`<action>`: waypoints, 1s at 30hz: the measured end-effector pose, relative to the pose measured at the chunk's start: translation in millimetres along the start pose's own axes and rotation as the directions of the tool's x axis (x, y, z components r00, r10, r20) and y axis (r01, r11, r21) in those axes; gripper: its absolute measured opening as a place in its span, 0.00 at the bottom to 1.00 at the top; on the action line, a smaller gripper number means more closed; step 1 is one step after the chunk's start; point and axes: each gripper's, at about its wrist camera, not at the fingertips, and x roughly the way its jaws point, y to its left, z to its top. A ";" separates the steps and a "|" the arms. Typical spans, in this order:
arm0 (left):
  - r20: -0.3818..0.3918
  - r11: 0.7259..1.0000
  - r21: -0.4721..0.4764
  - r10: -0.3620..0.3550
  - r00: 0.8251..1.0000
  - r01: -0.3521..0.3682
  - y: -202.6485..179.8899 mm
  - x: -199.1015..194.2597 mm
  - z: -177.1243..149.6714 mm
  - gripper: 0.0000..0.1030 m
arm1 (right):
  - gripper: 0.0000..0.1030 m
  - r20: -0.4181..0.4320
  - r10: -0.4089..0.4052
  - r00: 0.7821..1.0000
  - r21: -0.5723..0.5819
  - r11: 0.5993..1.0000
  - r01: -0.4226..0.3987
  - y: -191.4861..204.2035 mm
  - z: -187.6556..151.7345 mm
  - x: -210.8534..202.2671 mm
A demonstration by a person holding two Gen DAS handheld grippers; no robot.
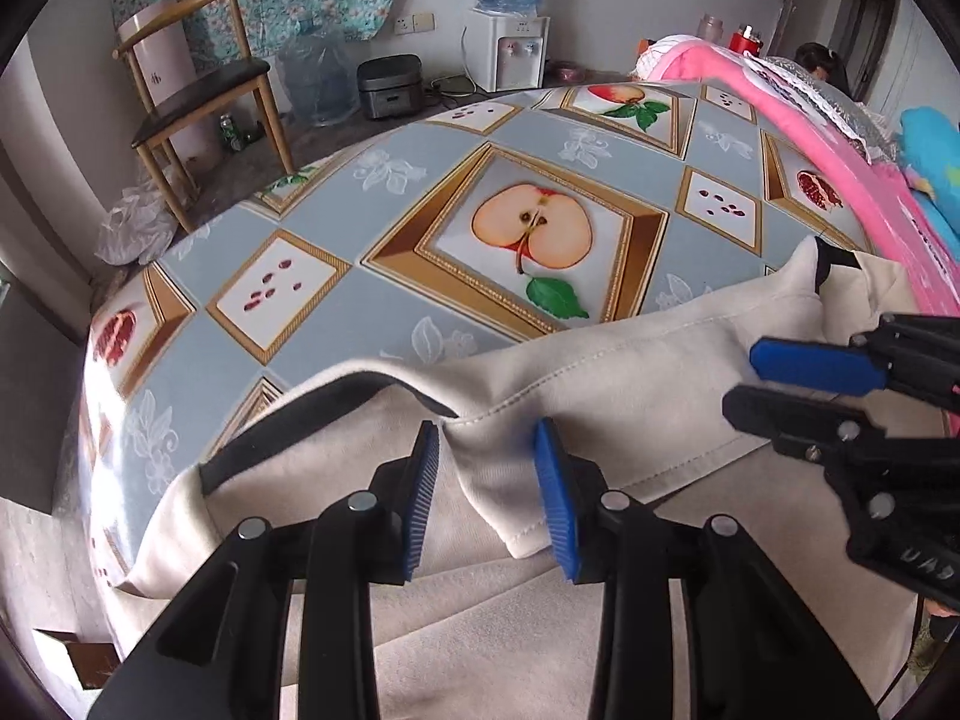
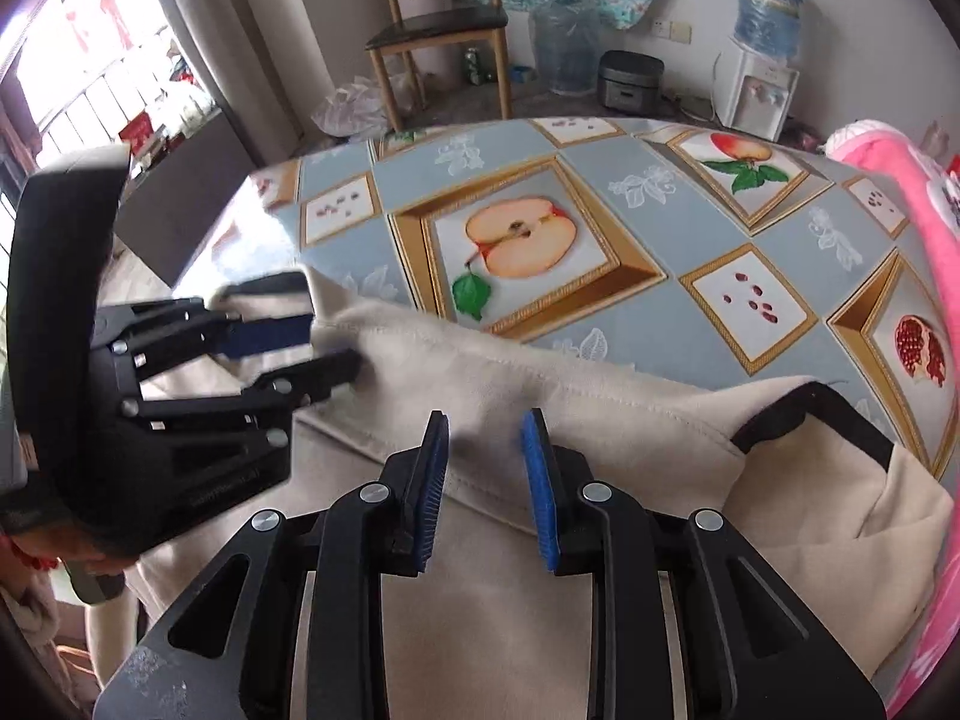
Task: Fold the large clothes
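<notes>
I am holding the cream garment's (image 1: 600, 372) stitched hem, running left to right, in both tongs: left tongs (image 1: 489, 498) pinching a fold, right tongs (image 2: 485, 483) straddling flat cloth, grip unclear.

My two wrist cameras, close over the table

Each looks steeply down along its own fingers; both share the beige garment (image 1: 600, 372), the fruit-print tablecloth (image 2: 660, 222) and the far chair (image 1: 198, 84).

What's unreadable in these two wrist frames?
- Beige garment with black trim: near part cut off by bottom edge, both views.
- Left gripper: cloth fold between blue pads, contact unclear.
- Left gripper from right wrist view: motion-blurred.
- Right gripper: grip unclear.
</notes>
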 end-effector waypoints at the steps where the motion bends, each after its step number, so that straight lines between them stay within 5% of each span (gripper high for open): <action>1: 0.005 1.000 -0.003 -0.002 1.000 0.002 0.7 -0.2 -1.6 0.32 | 0.24 -0.007 -0.011 1.000 -0.007 1.000 0.011 0.7 -1.6 6.5; 24: 0.003 0.995 0.059 0.074 0.997 -0.075 -6.8 -22.5 -19.1 0.32 | 0.35 -0.012 -0.073 0.997 0.174 0.982 0.074 -43.0 -14.6 -5.8; 26: 0.004 0.997 0.033 0.076 0.997 -0.076 -5.2 -29.3 -17.2 0.32 | 0.41 0.023 -0.057 0.998 0.200 0.979 0.051 -41.8 -16.4 -24.3; 30: 0.032 0.999 -0.011 0.043 0.999 -0.043 -3.7 -56.0 -23.7 0.33 | 0.68 0.103 -0.053 0.993 0.207 0.978 0.031 -33.3 -33.9 -74.8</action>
